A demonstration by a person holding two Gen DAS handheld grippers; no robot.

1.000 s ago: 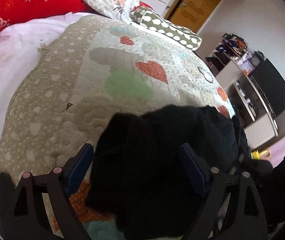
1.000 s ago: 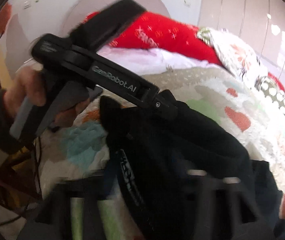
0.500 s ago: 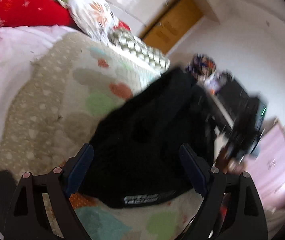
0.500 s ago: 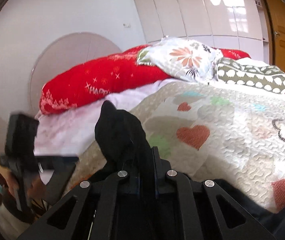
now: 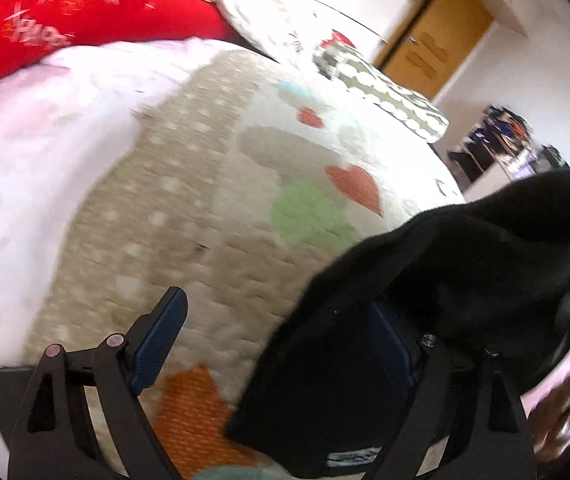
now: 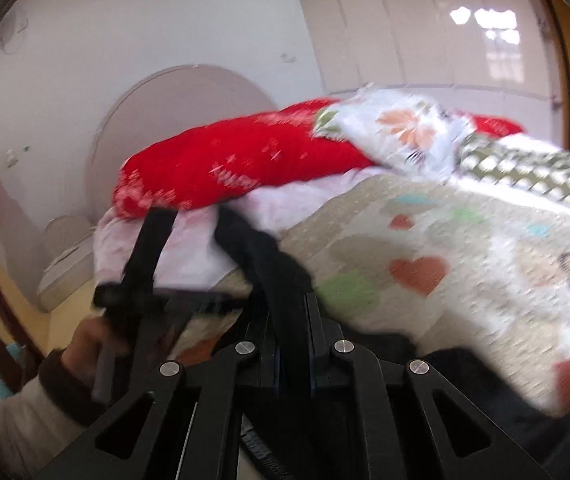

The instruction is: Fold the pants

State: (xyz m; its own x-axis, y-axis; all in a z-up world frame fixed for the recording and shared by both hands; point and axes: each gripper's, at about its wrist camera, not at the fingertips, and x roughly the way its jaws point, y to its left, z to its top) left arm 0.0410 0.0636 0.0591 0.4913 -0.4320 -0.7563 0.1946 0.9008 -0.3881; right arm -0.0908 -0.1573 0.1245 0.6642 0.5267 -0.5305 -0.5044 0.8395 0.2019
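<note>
Right hand-held gripper [image 6: 291, 344] is what I'm looking through first: its two fingers are pressed together and pinching a fold of the black pants [image 6: 269, 264], which is sticking up just ahead of the tips while the rest is trailing down under and to the right of it. Off to its left I'm seeing the left hand-held gripper [image 6: 153, 248], blurry, with a hand [image 6: 89, 344] in a pale sleeve wrapped round its handle.

Switching to the left wrist view, the left hand-held gripper [image 5: 281, 336] is standing spread wide. The pants [image 5: 425, 288] are hanging in front of its right-side finger and covering most of it; the blue pad of the left-side finger [image 5: 165, 332] is sitting bare over the quilt. I can't tell if the hidden finger is touching the cloth.

Under and beyond both grippers the heart-patterned quilt [image 5: 245, 216] is covering the bed. Further out a red pillow [image 6: 237, 160], a flowered pillow [image 6: 401, 128] and a spotted green one [image 6: 525, 172] are lying at the head end, with a wooden door [image 5: 433, 40] past that.
</note>
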